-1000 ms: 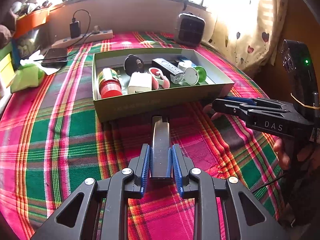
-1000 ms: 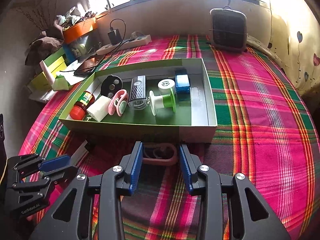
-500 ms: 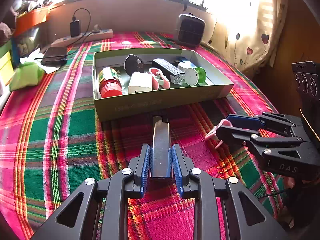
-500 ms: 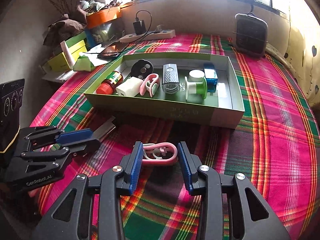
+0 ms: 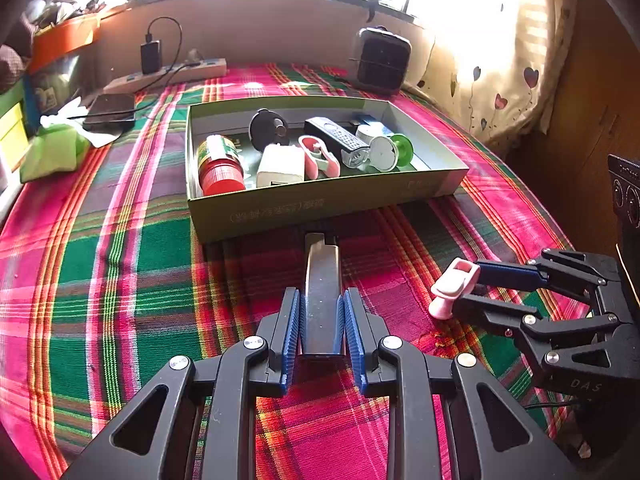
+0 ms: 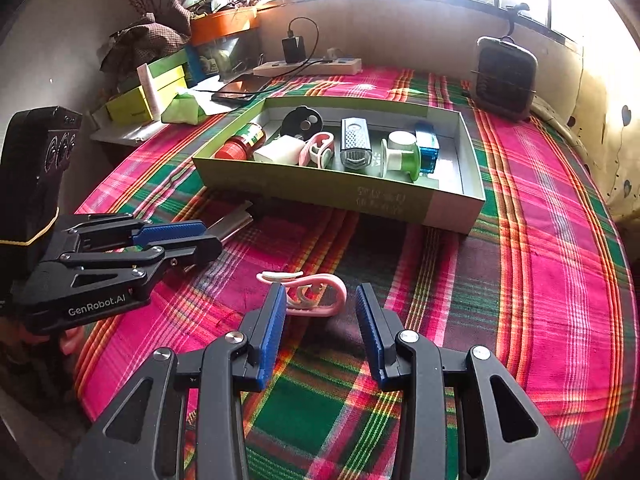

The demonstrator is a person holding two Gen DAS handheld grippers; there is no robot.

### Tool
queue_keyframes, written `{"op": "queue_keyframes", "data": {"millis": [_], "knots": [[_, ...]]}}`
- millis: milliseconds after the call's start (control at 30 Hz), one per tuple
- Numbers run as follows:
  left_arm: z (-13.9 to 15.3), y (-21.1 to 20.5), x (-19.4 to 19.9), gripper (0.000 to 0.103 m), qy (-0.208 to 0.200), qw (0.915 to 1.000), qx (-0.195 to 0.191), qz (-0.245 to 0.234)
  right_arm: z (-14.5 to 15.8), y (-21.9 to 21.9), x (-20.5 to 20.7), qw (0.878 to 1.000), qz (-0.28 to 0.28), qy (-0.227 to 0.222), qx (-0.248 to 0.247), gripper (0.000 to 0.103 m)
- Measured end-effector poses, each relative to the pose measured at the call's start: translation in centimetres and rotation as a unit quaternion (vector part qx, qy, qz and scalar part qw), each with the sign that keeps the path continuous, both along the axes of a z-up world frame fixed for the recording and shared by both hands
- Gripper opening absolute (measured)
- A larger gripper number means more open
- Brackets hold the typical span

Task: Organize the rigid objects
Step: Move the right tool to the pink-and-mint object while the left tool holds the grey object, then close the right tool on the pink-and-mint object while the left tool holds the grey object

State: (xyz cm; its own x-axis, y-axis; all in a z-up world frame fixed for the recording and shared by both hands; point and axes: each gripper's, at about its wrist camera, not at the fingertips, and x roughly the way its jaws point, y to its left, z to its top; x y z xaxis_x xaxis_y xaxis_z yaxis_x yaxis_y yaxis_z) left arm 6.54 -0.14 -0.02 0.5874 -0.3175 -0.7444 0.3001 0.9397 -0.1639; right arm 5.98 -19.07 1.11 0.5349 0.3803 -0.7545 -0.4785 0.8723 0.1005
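Observation:
My left gripper (image 5: pixel 320 308) is shut on a flat metal bar (image 5: pixel 321 280), which points at the front wall of the green box (image 5: pixel 320 210) and lies low over the plaid cloth. From the right wrist view the left gripper (image 6: pixel 208 236) sits at the left with the metal bar (image 6: pixel 232 224) sticking out. My right gripper (image 6: pixel 322 300) is shut on a pink plastic clip (image 6: pixel 316 296), a little way in front of the green box (image 6: pixel 320 190). In the left wrist view the right gripper (image 5: pixel 468 288) holds the pink clip (image 5: pixel 454 286) at its tips, to the right of the bar.
Inside the box lie a red-capped jar (image 5: pixel 218 164), a white adapter (image 5: pixel 280 166), another pink clip (image 5: pixel 318 152), a grey grater-like piece (image 5: pixel 340 140), a green spool (image 5: pixel 390 152) and a black disc (image 5: pixel 268 128). A small fan (image 5: pixel 382 60), a power strip (image 5: pixel 172 74) and a phone (image 5: pixel 110 114) line the back.
The right gripper has carried the pink clip back from the box's front wall toward the near side and rolled a little. The left gripper and the metal bar have stayed put.

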Motion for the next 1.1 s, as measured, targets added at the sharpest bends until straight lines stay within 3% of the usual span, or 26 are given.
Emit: {"op": "queue_keyframes", "data": {"millis": [267,500,567,633,900,1100], "knots": [[0.0,0.0,0.0,0.022,0.0,1.0,-0.001,0.0,-0.5,0.9,-1.1,0.999,0.035,0.024,0.013,0.038],[0.0,0.0,0.0,0.022,0.001,1.0,-0.002,0.001,0.4,1.2,-1.2,0.999,0.042,-0.012,-0.02,0.038],[0.0,0.0,0.0,0.022,0.001,1.0,-0.003,0.001,0.4,1.5,-1.0,0.998,0.052,-0.016,-0.025,0.049],[0.0,0.0,0.0,0.022,0.001,1.0,-0.002,0.001,0.3,2.0,-0.9,0.997,0.068,-0.023,-0.032,0.053],[-0.1,0.0,0.1,0.022,0.001,1.0,-0.001,0.001,-0.8,3.7,-0.5,0.991,0.113,-0.027,-0.064,0.053],[-0.1,-0.2,0.3,0.022,0.0,1.0,0.005,0.005,-1.2,3.6,0.3,0.992,0.099,-0.028,-0.072,0.053]]}}
